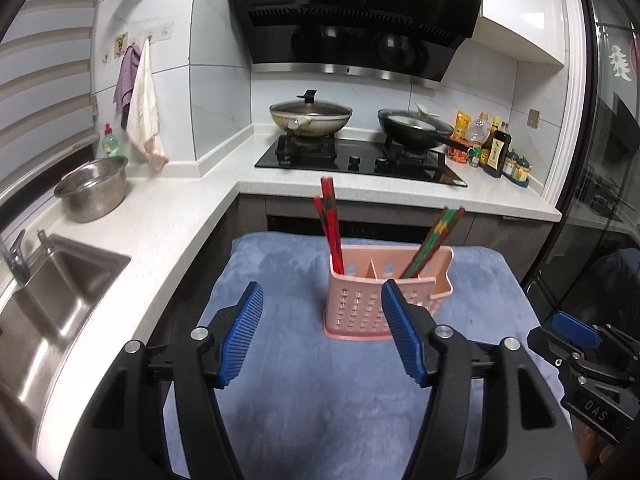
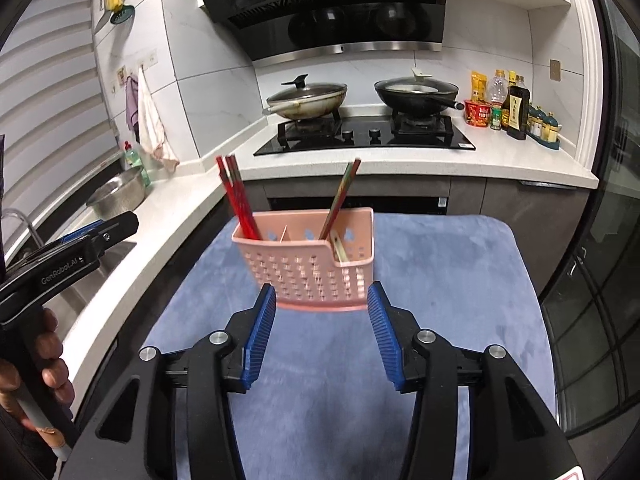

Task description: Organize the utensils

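A pink perforated utensil holder (image 1: 372,300) stands on a blue cloth (image 1: 300,380); it also shows in the right wrist view (image 2: 312,264). Red chopsticks (image 1: 332,228) lean in its left compartment, and red-green chopsticks (image 1: 432,240) lean in its right one. In the right wrist view the red chopsticks (image 2: 238,200) and the red-green ones (image 2: 340,200) stand the same way. My left gripper (image 1: 322,332) is open and empty, just in front of the holder. My right gripper (image 2: 322,336) is open and empty, close before the holder's base.
A white counter (image 1: 160,240) wraps around the left with a steel sink (image 1: 52,300) and a metal colander (image 1: 94,188). Behind is a black hob (image 1: 360,160) with two lidded pans, and bottles (image 1: 492,148) at the right. A glass door (image 2: 600,280) stands right.
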